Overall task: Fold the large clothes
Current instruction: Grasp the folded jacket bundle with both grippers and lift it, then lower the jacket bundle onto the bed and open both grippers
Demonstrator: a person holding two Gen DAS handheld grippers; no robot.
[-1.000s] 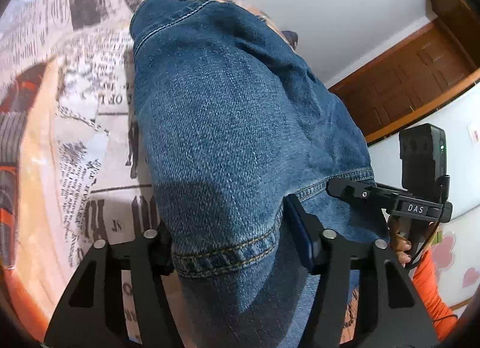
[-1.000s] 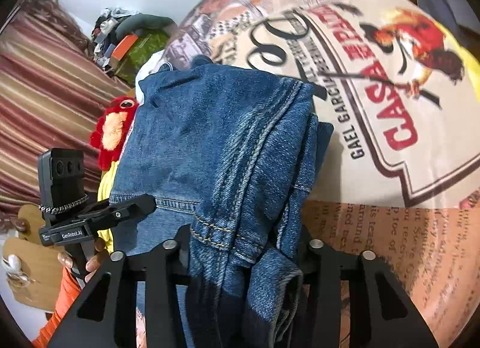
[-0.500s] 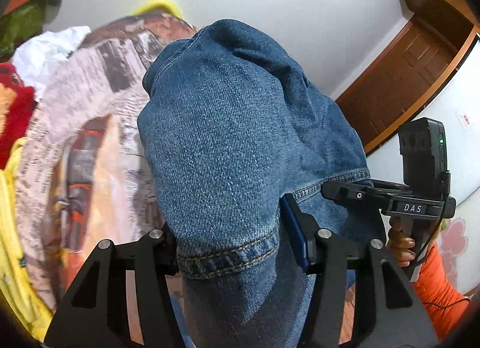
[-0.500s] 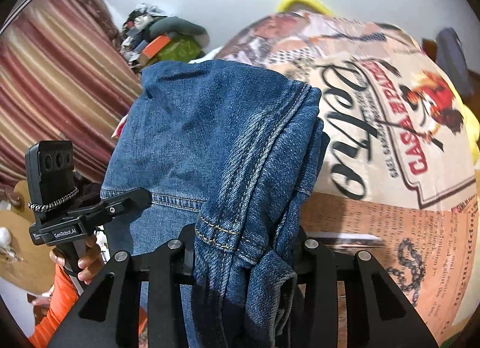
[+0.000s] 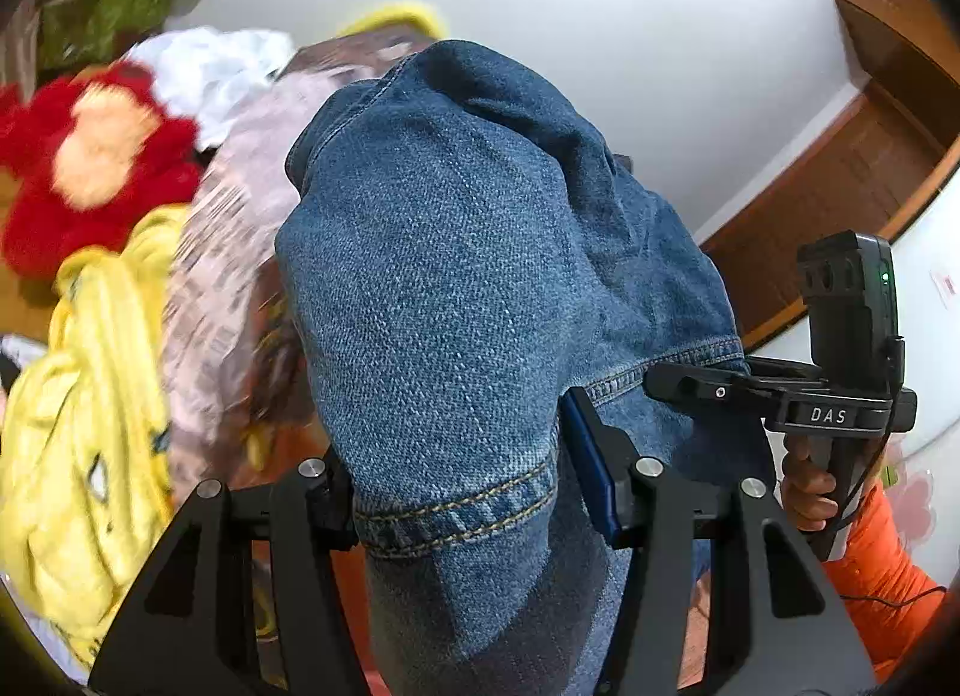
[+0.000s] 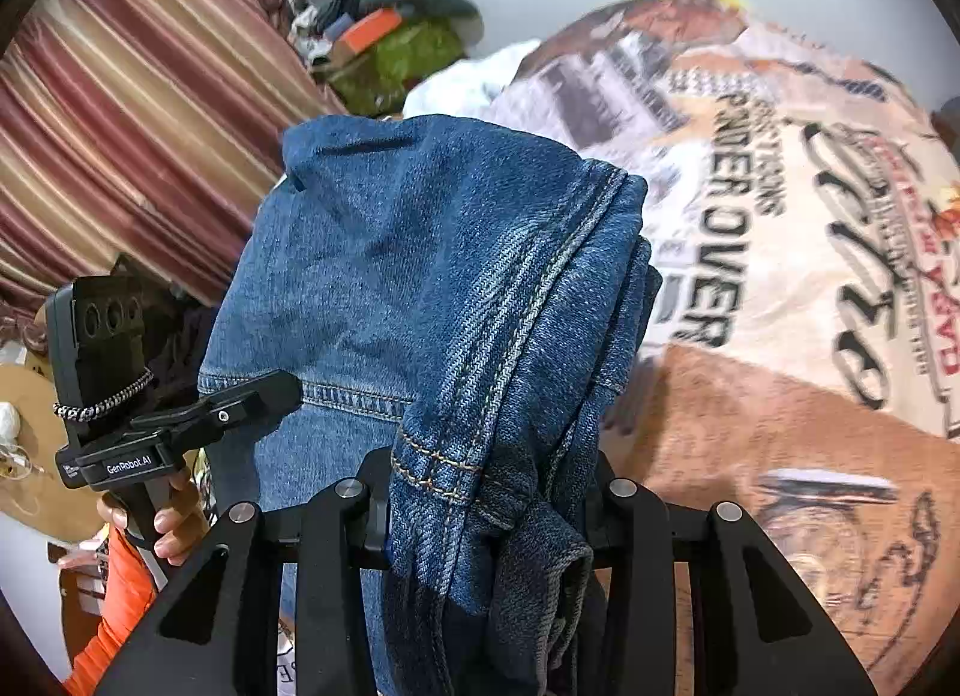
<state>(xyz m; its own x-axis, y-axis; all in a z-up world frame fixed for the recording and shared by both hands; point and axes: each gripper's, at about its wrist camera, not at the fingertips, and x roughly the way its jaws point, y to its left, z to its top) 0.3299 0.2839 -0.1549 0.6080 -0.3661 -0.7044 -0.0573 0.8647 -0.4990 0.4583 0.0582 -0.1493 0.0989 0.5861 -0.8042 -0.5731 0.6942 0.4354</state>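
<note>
Blue denim jeans (image 5: 456, 276) hang lifted between both grippers above the bed. My left gripper (image 5: 462, 510) is shut on a hemmed edge of the jeans, which drape forward over its fingers. My right gripper (image 6: 486, 504) is shut on a bunched, seamed part of the same jeans (image 6: 432, 276). The right gripper (image 5: 780, 396) shows at the right of the left wrist view, and the left gripper (image 6: 198, 426) at the left of the right wrist view, each clamped on the denim. The fingertips are hidden by cloth.
A printed bedspread (image 6: 780, 276) covers the bed below. A red plush toy (image 5: 90, 156), a yellow cloth (image 5: 90, 426) and a white cloth (image 5: 210, 72) lie at the bed's left. Striped curtains (image 6: 132, 126), a clutter pile (image 6: 384, 36) and a wooden door (image 5: 852, 186) are around.
Both grippers have risen and tilted up with the jeans held. The jeans hang higher off the bedspread, and more wall, curtain and plush toy have come into view.
</note>
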